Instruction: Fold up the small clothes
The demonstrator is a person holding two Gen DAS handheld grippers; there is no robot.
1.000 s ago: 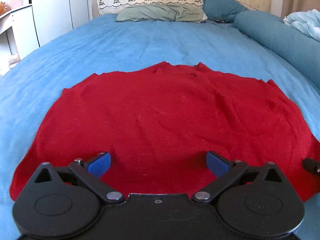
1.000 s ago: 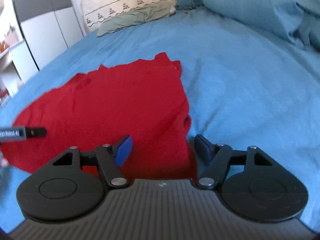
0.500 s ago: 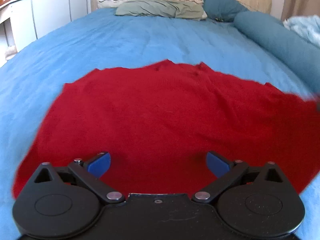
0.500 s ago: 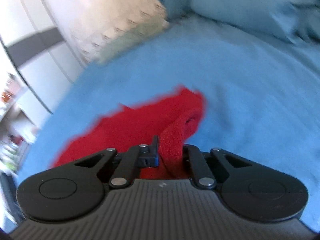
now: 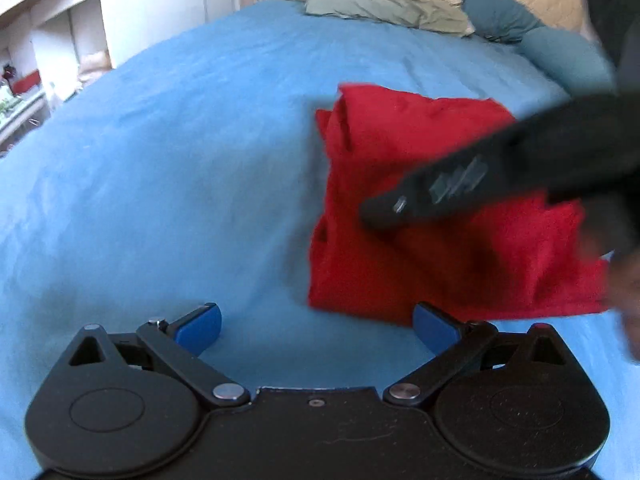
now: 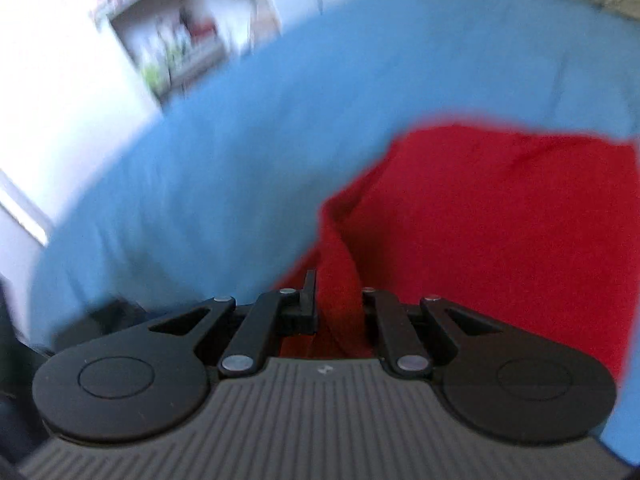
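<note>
A: In the left wrist view, what surrounds the left gripper (image 5: 316, 328)?

B: Its 2 blue pads stand apart with nothing between them, over the blue bedsheet (image 5: 168, 160). The red garment (image 5: 432, 240) lies folded over, to the right. The blurred right gripper (image 5: 500, 168) crosses over it. Pillows (image 5: 384, 6) sit at the far end.

A: And the right wrist view?

B: The right gripper (image 6: 338, 308) is clamped on a fold of the red garment (image 6: 500, 232). A blurred white shelf (image 6: 176, 32) stands beyond the bed.

Bedsheet (image 5: 168, 168) left open; pillows (image 5: 384, 6) far.
</note>
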